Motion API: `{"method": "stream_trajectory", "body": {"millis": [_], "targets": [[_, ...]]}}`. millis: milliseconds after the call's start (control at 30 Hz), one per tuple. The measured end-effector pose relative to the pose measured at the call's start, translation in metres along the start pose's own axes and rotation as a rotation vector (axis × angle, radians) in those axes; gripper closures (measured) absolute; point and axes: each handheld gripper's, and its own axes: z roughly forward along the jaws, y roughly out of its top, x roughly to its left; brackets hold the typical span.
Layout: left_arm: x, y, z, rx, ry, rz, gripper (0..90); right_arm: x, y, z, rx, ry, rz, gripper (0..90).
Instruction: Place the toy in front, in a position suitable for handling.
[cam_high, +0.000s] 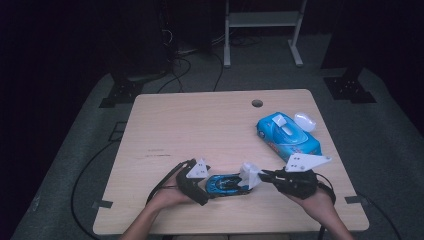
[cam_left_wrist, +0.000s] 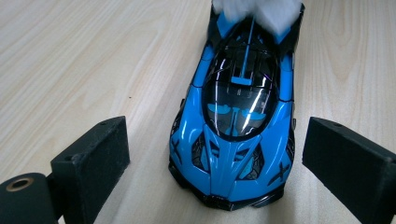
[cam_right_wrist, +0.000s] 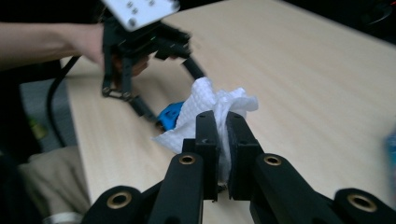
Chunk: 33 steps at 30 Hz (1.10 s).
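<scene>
Toy car (cam_high: 223, 184) is lying near the table's (cam_high: 200, 125) front edge, between the two grippers. Left gripper (cam_left_wrist: 212, 154) is straddling the car's nose, jaws spread wide, pads sitting clear of both sides. Right gripper (cam_right_wrist: 223, 140) is pinching a white wipe (cam_right_wrist: 205, 112) tight between its jaws, the wipe lying against the car's far end; a blue wipe pack (cam_high: 287, 135) is sitting near the right edge.

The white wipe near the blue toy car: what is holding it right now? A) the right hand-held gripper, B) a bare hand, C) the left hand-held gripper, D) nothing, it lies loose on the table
A: the right hand-held gripper has its two black jaws shut on the white wipe, pressing it against one end of the blue toy car.
</scene>
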Motion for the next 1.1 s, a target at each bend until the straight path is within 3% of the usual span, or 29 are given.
{"method": "stream_trajectory", "body": {"millis": [100,133,167,200,400,533,733,800,867,900,1100], "targets": [[-0.001,0.0,0.001,0.002,-0.005,0.0,6.8,-0.002,-0.002,0.016,0.057,0.038,0.0,84.0],[-0.001,0.0,0.003,0.006,-0.009,0.001,6.8,-0.003,-0.003,0.027,0.104,0.021,-0.022,83.5],[-0.001,0.0,0.003,0.006,-0.009,0.001,6.8,-0.003,-0.003,0.027,0.104,0.021,-0.022,83.5],[-0.002,-0.001,0.003,0.016,-0.013,0.007,6.9,-0.006,-0.005,0.041,0.147,0.004,-0.052,81.6],[-0.002,-0.002,0.005,0.017,-0.02,-0.001,7.1,-0.013,-0.008,0.068,0.224,-0.034,-0.099,70.4],[-0.001,-0.003,0.007,0.028,-0.034,-0.003,9.0,-0.02,-0.017,0.084,0.252,-0.034,-0.063,65.8],[0.0,-0.006,0.01,0.056,-0.065,-0.002,12.7,-0.023,-0.028,0.087,0.241,-0.034,-0.032,67.8],[0.001,-0.007,0.012,0.06,-0.068,-0.007,15.2,-0.024,-0.034,0.086,0.213,-0.043,-0.031,74.7],[0.001,-0.008,0.013,0.084,-0.067,0.01,17.1,-0.024,-0.035,0.086,0.206,-0.042,-0.032,75.9],[0.001,-0.008,0.013,0.082,-0.065,0.014,21.4,-0.023,-0.037,0.086,0.193,-0.04,-0.039,78.8],[0.002,-0.009,0.013,0.071,-0.069,0.024,22.3,-0.014,-0.036,0.087,0.198,-0.073,-0.082,84.0]]}}
